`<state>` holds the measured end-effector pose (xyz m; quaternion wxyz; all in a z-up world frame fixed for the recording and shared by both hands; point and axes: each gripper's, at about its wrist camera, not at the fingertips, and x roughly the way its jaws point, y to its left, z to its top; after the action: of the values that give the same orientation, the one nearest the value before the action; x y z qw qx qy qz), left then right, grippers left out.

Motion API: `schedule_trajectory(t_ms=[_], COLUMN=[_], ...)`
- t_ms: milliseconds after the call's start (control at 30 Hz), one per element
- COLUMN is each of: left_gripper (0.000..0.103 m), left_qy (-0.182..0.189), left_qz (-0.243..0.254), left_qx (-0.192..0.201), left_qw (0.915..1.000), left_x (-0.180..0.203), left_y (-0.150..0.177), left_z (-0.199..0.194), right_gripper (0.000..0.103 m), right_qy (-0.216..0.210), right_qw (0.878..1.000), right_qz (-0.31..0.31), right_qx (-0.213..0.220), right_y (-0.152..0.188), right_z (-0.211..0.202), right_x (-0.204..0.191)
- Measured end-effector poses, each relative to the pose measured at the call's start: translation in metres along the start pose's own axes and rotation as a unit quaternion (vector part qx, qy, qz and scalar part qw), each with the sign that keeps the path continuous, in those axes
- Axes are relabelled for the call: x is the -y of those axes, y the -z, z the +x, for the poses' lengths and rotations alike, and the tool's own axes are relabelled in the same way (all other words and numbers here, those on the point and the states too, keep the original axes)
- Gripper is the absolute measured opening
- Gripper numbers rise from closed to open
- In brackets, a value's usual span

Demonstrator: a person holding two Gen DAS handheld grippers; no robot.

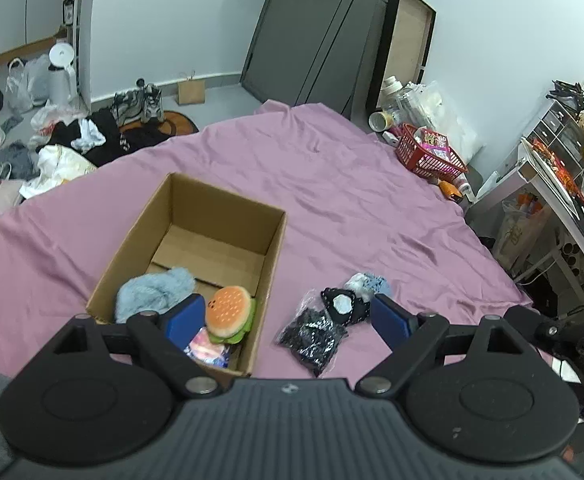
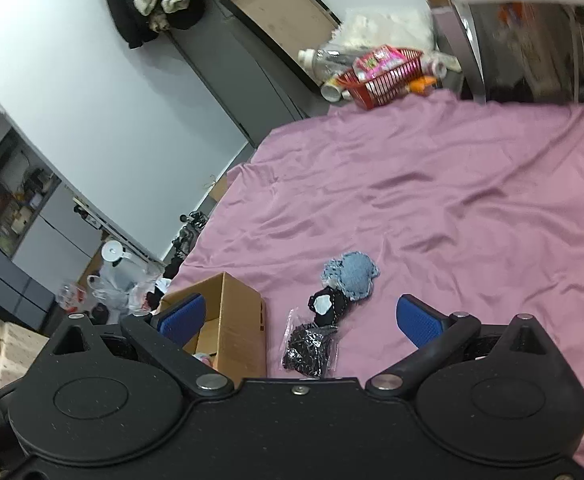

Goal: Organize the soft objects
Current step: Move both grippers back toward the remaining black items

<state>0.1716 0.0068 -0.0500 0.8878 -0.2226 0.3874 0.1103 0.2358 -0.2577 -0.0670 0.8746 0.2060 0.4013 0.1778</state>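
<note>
cardboard box (image 1: 196,240) holds a burger plush (image 1: 230,314); left claw (image 1: 288,320) and right claw (image 2: 301,318) gape empty.

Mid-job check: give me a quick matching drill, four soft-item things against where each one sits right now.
Things:
1. burger plush
2. blue fuzzy cloth
3. black bagged item
4. denim-blue piece

Places:
A. on the sheet, farthest from the grippers
B. in the cardboard box, near corner by its right wall
C. on the sheet, just outside the box
D. in the box, left side

Pairs: 1-B, 2-D, 3-C, 4-A
</note>
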Motion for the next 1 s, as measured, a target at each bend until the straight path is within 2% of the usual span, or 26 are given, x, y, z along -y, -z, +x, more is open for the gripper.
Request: schedule_trajectory(t_ms=[100, 300, 633, 800, 1000], left_gripper=[0.089, 0.089, 0.089, 0.089, 0.089], left_qy=[-0.001, -0.004, -0.008, -0.01, -0.018], left_qz=[0.002, 0.0, 0.001, -0.012, -0.008], left_qx=[0.001, -0.012, -0.038, -0.064, -0.077], left_qw=[1.0, 0.9999, 0.9992, 0.9979, 0.9968], left_x=[0.01, 0.029, 0.049, 0.057, 0.067], left_y=[0.001, 0.0, 0.012, 0.022, 0.03], left_z=[0.005, 0.019, 0.06, 0.086, 0.112], right_gripper=[0.103, 0.103, 0.103, 0.103, 0.103], right_qy=[-0.005, -0.043, -0.058, -0.062, -0.066], right_qw=[1.0, 0.997, 0.993, 0.987, 0.985], right_qz=[0.017, 0.065, 0.096, 0.135, 0.143], right_qx=[-0.005, -0.03, -0.039, -0.061, -0.076], right_y=[-0.001, -0.005, -0.01, -0.016, -0.019], right_z=[0.005, 0.013, 0.035, 0.06, 0.082], right_x=[0.013, 0.037, 0.062, 0.077, 0.084])
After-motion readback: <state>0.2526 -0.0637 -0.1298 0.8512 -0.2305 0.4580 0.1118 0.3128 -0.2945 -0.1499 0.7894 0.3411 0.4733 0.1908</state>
